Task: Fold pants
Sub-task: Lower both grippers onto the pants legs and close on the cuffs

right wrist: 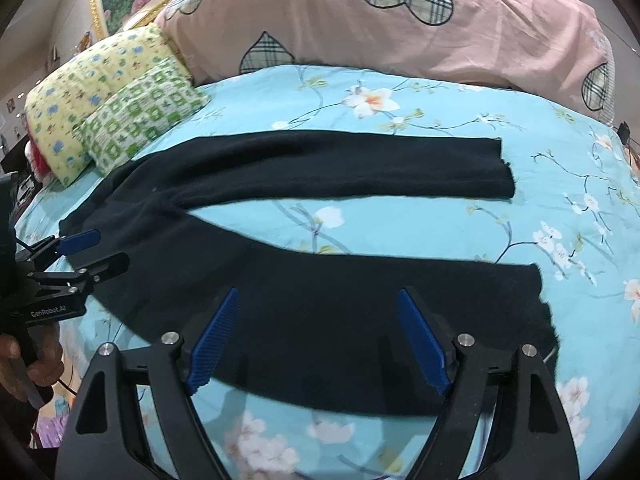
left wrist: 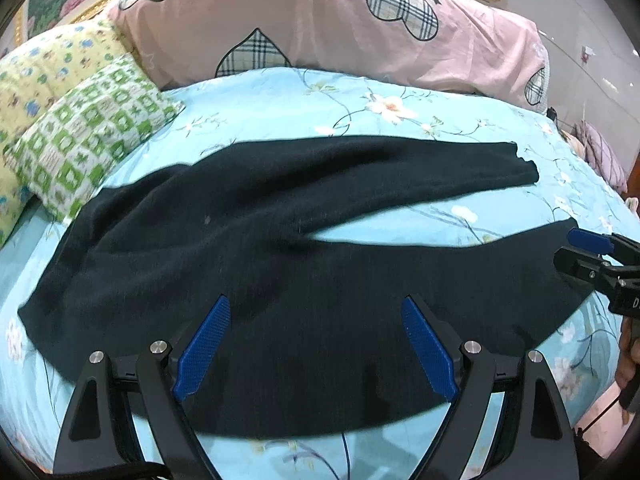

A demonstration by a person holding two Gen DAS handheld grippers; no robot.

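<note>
Black pants lie flat on the blue floral bed sheet, waist to the left, two legs spread apart to the right. My left gripper is open and empty, hovering over the near leg close to the crotch. My right gripper is open and empty over the near leg toward its cuff. The far leg lies stretched out behind it. The right gripper also shows at the right edge of the left wrist view; the left gripper shows at the left edge of the right wrist view.
A pink quilt with plaid hearts lies along the back of the bed. A green-checked pillow and a yellow pillow sit at the back left, close to the waist. The bed's near edge runs just below the pants.
</note>
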